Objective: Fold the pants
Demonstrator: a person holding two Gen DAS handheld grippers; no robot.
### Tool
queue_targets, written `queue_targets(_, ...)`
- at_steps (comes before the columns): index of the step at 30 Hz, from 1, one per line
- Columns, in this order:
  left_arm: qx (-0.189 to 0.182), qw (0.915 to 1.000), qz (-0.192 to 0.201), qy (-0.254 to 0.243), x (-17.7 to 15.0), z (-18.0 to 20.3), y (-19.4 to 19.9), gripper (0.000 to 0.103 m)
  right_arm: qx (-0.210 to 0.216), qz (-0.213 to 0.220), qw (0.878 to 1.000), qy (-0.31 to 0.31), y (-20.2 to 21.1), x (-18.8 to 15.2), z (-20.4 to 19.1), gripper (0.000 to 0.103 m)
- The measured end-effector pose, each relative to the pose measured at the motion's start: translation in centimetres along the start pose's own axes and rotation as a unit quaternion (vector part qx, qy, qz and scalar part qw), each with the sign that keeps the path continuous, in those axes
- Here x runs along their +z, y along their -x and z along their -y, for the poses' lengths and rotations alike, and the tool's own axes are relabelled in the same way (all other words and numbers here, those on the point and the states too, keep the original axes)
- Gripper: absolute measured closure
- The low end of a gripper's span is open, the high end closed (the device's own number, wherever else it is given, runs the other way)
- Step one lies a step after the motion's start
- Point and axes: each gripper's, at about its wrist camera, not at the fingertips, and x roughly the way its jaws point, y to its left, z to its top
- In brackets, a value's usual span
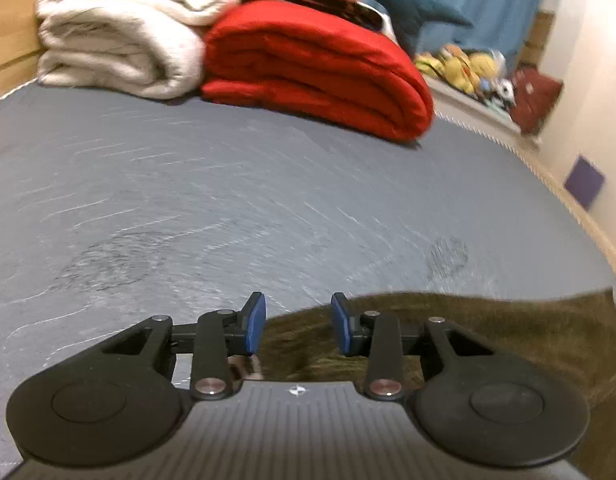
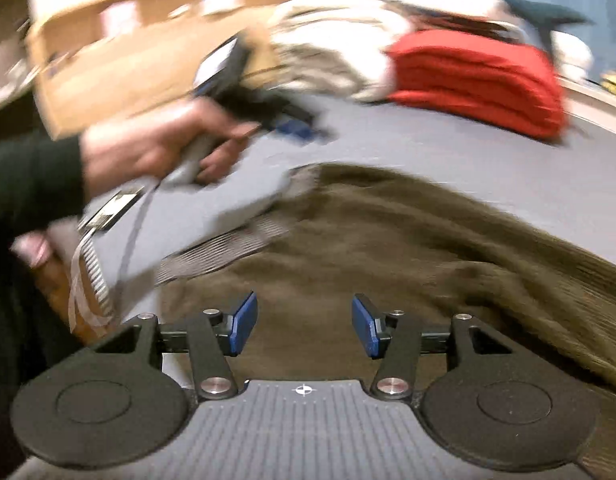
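Observation:
Olive-brown pants lie spread on the grey bed, with a grey striped waistband at their left edge. In the left wrist view the pants fill the lower right. My left gripper is open and empty, held over the pants' edge; it also shows blurred in the right wrist view, held in a hand above the bed. My right gripper is open and empty just above the pants.
A folded red blanket and a folded white blanket lie at the far end of the grey mattress. A cardboard box stands at the left. Plush toys and a wall are at the right.

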Motion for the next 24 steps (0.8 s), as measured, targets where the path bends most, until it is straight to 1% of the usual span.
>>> queue_targets(2, 0.003, 0.9998, -0.006, -0.019, -0.1, 1.4, -0.9, 0.061, -0.035, 0.014, 0.999, -0.02, 2.1, 0.2, 3.3, 0.045)
queue_targets(4, 0.006, 0.9993, -0.008, -0.035, -0.2, 2.6, -2.0, 0.053, -0.074, 0.028, 0.996, -0.036, 4.0, 0.2, 6.4, 0.044)
queue_targets(6, 0.012, 0.9985, -0.005, -0.054, -0.2, 3.5, -3.0, 0.036, -0.105, 0.039, 0.992, -0.063, 6.1, 0.1, 9.6, 0.043)
queue_targets(7, 0.016, 0.998, -0.005, -0.061, -0.1, 3.9, -3.4, 0.031, -0.125, 0.046, 0.988, -0.078, 7.3, 0.0, 11.4, 0.042)
queue_targets(8, 0.019, 0.9976, -0.004, -0.066, 0.0, 4.2, -3.9, 0.023, -0.141, 0.051, 0.985, -0.09, 8.1, -0.2, 12.7, 0.042)
queue_targets(9, 0.019, 0.9973, -0.005, -0.07, 0.0, 4.4, -4.6, 0.019, -0.154, 0.057, 0.981, -0.102, 8.8, -0.5, 13.8, 0.041)
queue_targets(10, 0.018, 0.9971, -0.008, -0.074, 0.1, 4.6, -5.2, 0.019, -0.167, 0.063, 0.977, -0.117, 9.9, -0.7, 15.3, 0.041)
queue_targets(12, 0.02, 0.996, -0.02, -0.085, -0.1, 5.0, -6.3, 0.018, -0.185, 0.072, 0.97, -0.142, 10.7, -1.4, 17.2, 0.04)
queue_targets(17, 0.024, 0.9921, -0.033, -0.119, -0.7, 6.0, -8.4, 0.017, -0.215, 0.084, 0.952, -0.199, 12.7, -3.2, 21.3, 0.04)
queue_targets(20, 0.013, 0.99, -0.038, -0.135, -1.0, 6.5, -9.2, 0.017, -0.222, 0.085, 0.947, -0.217, 13.3, -4.0, 22.3, 0.04)
queue_targets(22, 0.012, 0.9884, -0.041, -0.146, -1.2, 6.8, -9.7, 0.02, -0.226, 0.086, 0.945, -0.218, 13.9, -4.1, 22.7, 0.04)
queue_targets(23, 0.015, 0.9873, -0.041, -0.153, -1.3, 6.9, -9.8, 0.033, -0.229, 0.087, 0.945, -0.217, 14.0, -4.3, 22.7, 0.04)
queue_targets(24, 0.018, 0.986, -0.045, -0.159, -1.4, 7.1, -10.0, 0.051, -0.231, 0.088, 0.945, -0.216, 14.4, -4.3, 22.7, 0.04)
